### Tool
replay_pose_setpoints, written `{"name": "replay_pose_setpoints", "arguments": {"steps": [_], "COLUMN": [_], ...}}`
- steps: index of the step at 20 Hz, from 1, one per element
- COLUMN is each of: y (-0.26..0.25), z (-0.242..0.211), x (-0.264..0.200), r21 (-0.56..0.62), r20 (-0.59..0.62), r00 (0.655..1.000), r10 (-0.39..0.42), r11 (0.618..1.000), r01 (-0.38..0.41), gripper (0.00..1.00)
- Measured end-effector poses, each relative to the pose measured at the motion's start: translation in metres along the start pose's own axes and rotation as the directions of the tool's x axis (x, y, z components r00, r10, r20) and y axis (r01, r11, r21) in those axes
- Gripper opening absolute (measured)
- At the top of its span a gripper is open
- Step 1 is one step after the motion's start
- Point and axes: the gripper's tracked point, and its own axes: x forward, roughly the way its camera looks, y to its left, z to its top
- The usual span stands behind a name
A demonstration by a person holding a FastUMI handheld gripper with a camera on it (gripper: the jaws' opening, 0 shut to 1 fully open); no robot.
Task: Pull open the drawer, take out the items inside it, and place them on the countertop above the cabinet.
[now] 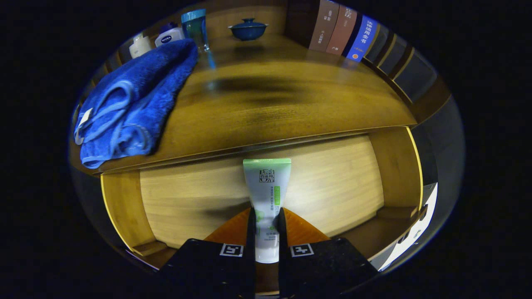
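Note:
My gripper (266, 220) is shut on a white tube with green trim (267, 187), both fingers pressing its lower half. The tube stands upright between the fingers, its flat crimped end pointing up, over the open wooden drawer (332, 182). The drawer's pale floor shows bare around the tube. Just beyond and above the drawer lies the wooden countertop (282, 99). A folded blue towel (137, 99) rests on the countertop's left part, overhanging the front edge slightly.
At the back of the countertop stand two white bottles (153, 41), a blue-capped clear bottle (195, 27) and a blue lidded bowl (248, 29). Several books (345, 33) stand at the back right. Drawer side walls (124, 207) flank the tube.

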Motion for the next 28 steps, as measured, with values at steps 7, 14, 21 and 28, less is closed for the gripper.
{"name": "replay_pose_setpoints", "arguments": {"steps": [7,14,21,28], "y": [-0.008,0.004,0.023,0.022], "z": [0.008,0.096,0.170,0.186], "x": [-0.062,-0.093,-0.061,-0.017], "r21": [0.017,-0.033,-0.142,-0.167], "r20": [0.086,0.172,0.161,0.093], "r00": [0.996,0.985,0.984,0.990], "r10": [-0.024,0.021,0.079,0.111], "r11": [1.000,0.999,0.988,0.981], "r01": [0.023,-0.015,-0.056,-0.094], "gripper": [0.26,0.26,0.26,0.26]}}
